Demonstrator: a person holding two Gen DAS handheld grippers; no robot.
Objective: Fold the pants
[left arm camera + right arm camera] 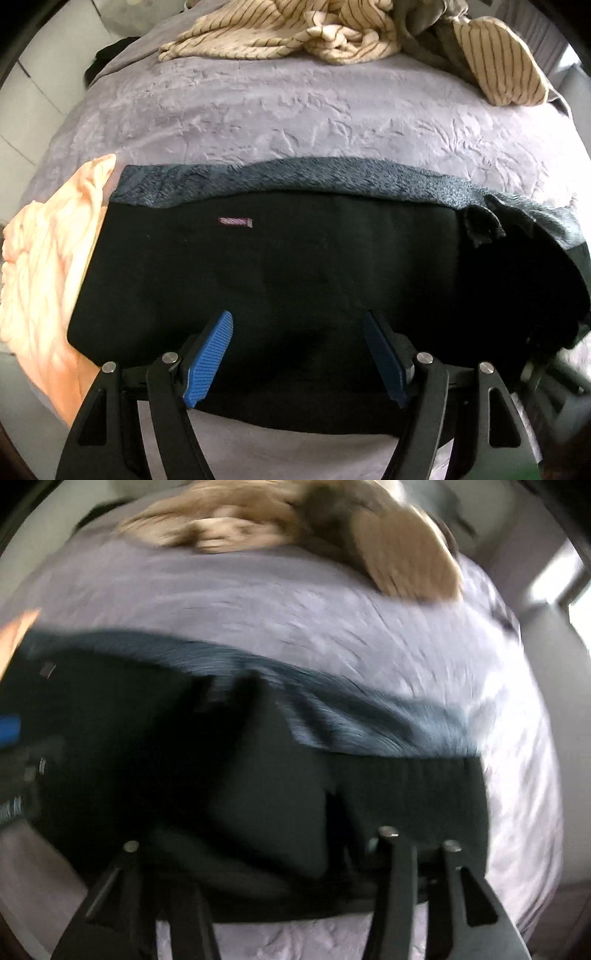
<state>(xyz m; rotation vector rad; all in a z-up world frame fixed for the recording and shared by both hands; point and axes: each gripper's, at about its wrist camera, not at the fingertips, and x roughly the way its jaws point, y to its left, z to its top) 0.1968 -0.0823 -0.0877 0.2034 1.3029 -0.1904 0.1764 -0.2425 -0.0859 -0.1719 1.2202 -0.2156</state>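
Note:
Black pants with a grey-blue fleecy inside lie flat across a purple bedspread; a small pink label shows on them. My left gripper hangs open above their near edge, nothing between its blue pads. The right wrist view is blurred: the pants end in a waistband at right, and a loose fold lies where my right gripper points. Its arms stand spread apart; the pads are lost in the dark cloth. One blue pad of the left gripper shows at that view's left edge.
A peach cloth is bunched at the pants' left end. Cream striped bedding and a striped pillow lie at the far side of the bed. The bed's edge drops off at right.

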